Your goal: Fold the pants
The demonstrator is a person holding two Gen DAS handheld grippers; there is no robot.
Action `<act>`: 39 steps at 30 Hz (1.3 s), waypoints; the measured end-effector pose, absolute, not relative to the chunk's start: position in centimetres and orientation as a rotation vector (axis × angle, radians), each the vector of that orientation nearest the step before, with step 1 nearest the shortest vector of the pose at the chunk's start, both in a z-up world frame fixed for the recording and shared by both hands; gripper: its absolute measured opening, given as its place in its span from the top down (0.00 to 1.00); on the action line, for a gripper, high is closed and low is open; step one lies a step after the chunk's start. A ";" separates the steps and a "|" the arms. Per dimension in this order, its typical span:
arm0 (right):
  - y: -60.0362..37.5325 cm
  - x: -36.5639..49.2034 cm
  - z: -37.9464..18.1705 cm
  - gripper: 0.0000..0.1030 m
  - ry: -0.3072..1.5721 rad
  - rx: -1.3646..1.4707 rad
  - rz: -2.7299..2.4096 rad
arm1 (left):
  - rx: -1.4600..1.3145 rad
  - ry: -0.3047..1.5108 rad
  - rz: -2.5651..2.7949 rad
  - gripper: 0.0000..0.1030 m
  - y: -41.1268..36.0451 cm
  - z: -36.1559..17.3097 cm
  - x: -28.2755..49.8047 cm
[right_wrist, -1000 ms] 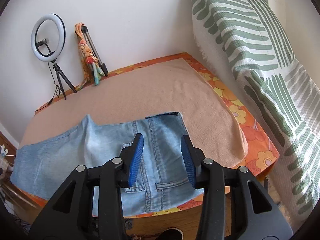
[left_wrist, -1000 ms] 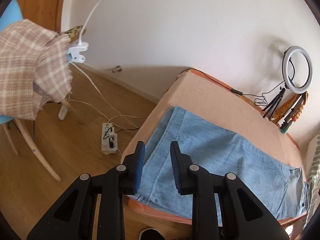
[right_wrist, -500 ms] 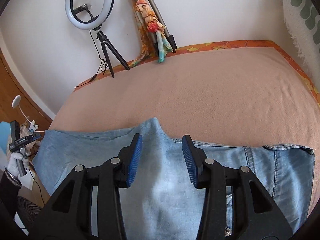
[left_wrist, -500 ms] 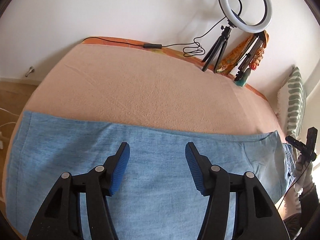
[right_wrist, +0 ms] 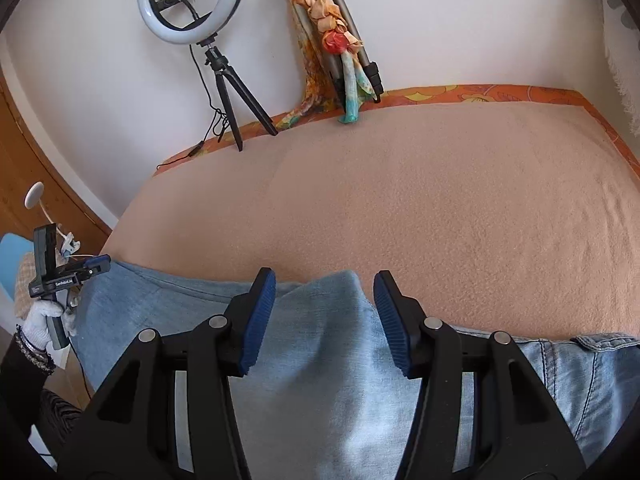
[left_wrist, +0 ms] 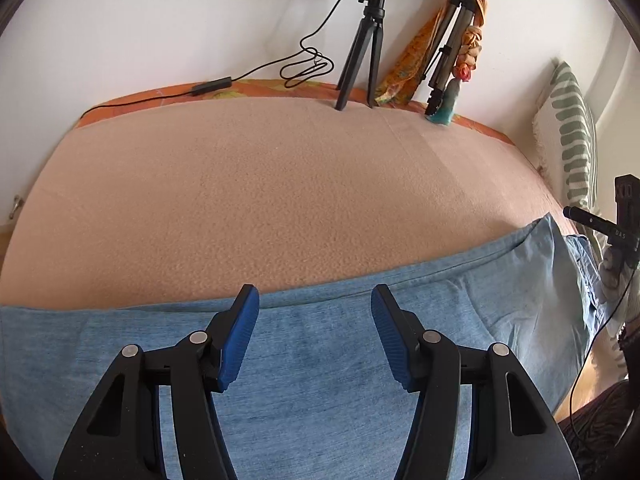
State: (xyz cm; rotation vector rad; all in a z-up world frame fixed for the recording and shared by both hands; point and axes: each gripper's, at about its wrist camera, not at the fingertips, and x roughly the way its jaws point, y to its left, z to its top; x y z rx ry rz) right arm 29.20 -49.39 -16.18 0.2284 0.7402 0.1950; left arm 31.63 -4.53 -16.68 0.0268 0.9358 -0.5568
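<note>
Over pants [left_wrist: 320, 360], left gripper [left_wrist: 315, 312] now wide, empty; right gripper [right_wrist: 325, 300] opening, empty; poised to pinch far edge.

Pants [left_wrist: 320, 360] flat along near edge of blanket-covered table [left_wrist: 280, 200]. Ring light on tripod [right_wrist: 224, 76] at far edge against wall; folded tripod with scarf [right_wrist: 340, 40] just beside it, right.

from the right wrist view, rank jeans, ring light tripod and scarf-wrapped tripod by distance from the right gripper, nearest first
1. jeans, directly under the right gripper.
2. scarf-wrapped tripod, far edge, centre.
3. ring light tripod, far left; too close to the scarf-wrapped one to call firmly.
</note>
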 end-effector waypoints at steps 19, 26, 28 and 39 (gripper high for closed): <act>-31.1 35.6 -22.0 0.56 1.021 -0.450 0.607 | -0.100 0.937 -0.549 0.44 -3.0 -16.2 32.7; -29.8 35.5 -22.3 0.88 1.027 -0.539 0.604 | -0.113 0.944 -0.548 0.44 -2.4 -16.4 32.9; -29.2 34.9 -22.3 0.93 1.018 -0.581 0.592 | -0.115 0.944 -0.550 0.44 -2.3 -16.4 33.0; -27.5 36.5 -21.8 0.95 0.975 -0.525 0.522 | -0.108 0.940 -0.543 0.44 -2.1 -16.1 32.8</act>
